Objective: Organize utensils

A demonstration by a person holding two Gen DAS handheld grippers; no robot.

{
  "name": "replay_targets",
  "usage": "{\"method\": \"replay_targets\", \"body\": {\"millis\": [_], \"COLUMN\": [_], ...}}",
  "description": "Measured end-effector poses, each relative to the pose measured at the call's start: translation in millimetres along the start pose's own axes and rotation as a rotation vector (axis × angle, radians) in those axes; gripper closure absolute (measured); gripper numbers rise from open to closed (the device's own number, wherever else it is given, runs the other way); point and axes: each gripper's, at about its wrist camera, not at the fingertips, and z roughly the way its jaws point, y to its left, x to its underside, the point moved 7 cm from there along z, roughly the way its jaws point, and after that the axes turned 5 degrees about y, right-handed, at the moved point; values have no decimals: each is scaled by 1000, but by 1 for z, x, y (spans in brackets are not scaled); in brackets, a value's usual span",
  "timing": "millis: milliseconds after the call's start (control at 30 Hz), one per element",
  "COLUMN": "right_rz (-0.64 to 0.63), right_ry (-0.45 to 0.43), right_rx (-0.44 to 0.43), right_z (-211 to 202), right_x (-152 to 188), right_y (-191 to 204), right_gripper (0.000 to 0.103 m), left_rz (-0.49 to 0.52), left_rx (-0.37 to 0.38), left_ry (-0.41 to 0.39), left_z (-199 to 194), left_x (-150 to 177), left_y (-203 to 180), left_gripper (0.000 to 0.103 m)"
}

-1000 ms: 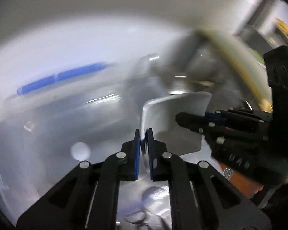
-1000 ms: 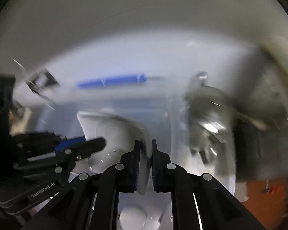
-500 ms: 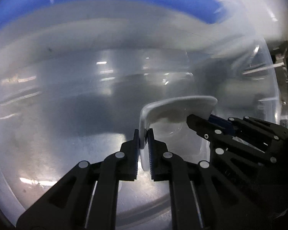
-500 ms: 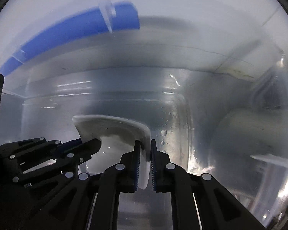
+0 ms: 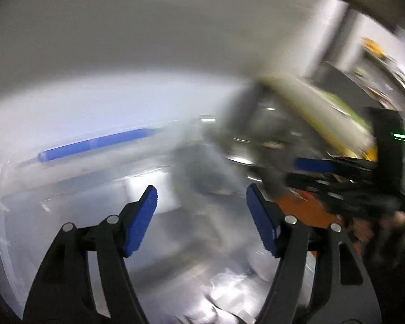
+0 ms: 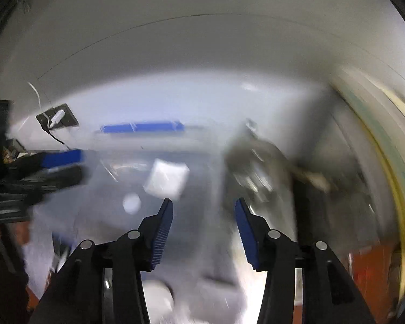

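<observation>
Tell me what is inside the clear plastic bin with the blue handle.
In the right wrist view, a white squarish piece shows inside the clear bin, with a small round white thing beside it. Motion blur hides what they are and anything lower down.

A clear plastic storage bin with a blue handle on its far rim (image 6: pixel 141 127) sits open. Inside lies a small white squarish dish (image 6: pixel 166 179), blurred, tilted on the bottom. To its right stands a blurry heap of shiny metal utensils (image 6: pixel 256 167).
</observation>
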Motion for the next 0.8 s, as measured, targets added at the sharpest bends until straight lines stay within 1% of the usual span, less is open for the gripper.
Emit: {"method": "replay_targets", "body": {"millis": [33,67,100,133,167,200,233,267,300,333,400,467,500,533,567,633,667,700,733,767,800], "right_rz": [19,45,62,85,125,150,175,189,199,215,232,245,251,259,263,267,262,251,248,245,240], "right_ry": [21,60,86,119,165,193,225,244,251,257,263,276,283,288,294,308,312,323,329,340,347], "right_rx": [9,30,42,47,34,33,44,50,38,12,-41,-49,-53,-59,-68,-82,-82,-84,-87,-93,-95], "right_z": [-2,0,5,13,26,34,45,56,65,72,86,99,104,106,109,117,118,121,122,125,127], "right_x": [17,48,66,88,113,125,139,149,155,159,160,160,159,161,158,156,156,156,155,156,157], "right_y": [-12,-24,-31,-35,-44,-51,-62,-65,-67,-67,-66,-68,-71,-68,-70,-70,-68,-66,-70,-68,-67], "right_gripper": [54,54,54,54,54,54,54,54,54,54,54,54,54,54,54,56,63,71,73,79,86], "left_rz": [27,45,67,79,86,87,85,75,66,51,19,-37,-80,-104,-108,-111,-109,-101,-98,-98,-98], "left_rx": [22,50,93,116,136,145,140,119,98,73,48,35,52,47,16,-19,-28,-44,-63,-70,-83], "left_ry": [-3,6,44,77,131,171,229,274,305,340,367,392,397,389,380,381,384,389,396,401,411], "left_z": [-7,-8,-5,1,17,32,52,71,86,102,124,143,151,155,161,171,176,181,185,188,193], "left_x": [13,27,51,68,91,106,125,141,150,160,174,182,179,177,175,170,169,165,162,161,162], "left_y": [-20,-40,-63,-81,-99,-104,-112,-115,-113,-112,-102,-96,-94,-92,-90,-88,-87,-87,-86,-87,-86], "left_gripper": [38,38,38,38,38,39,40,45,50,54,54,60,60,60,60,60,62,67,68,70,77]}}
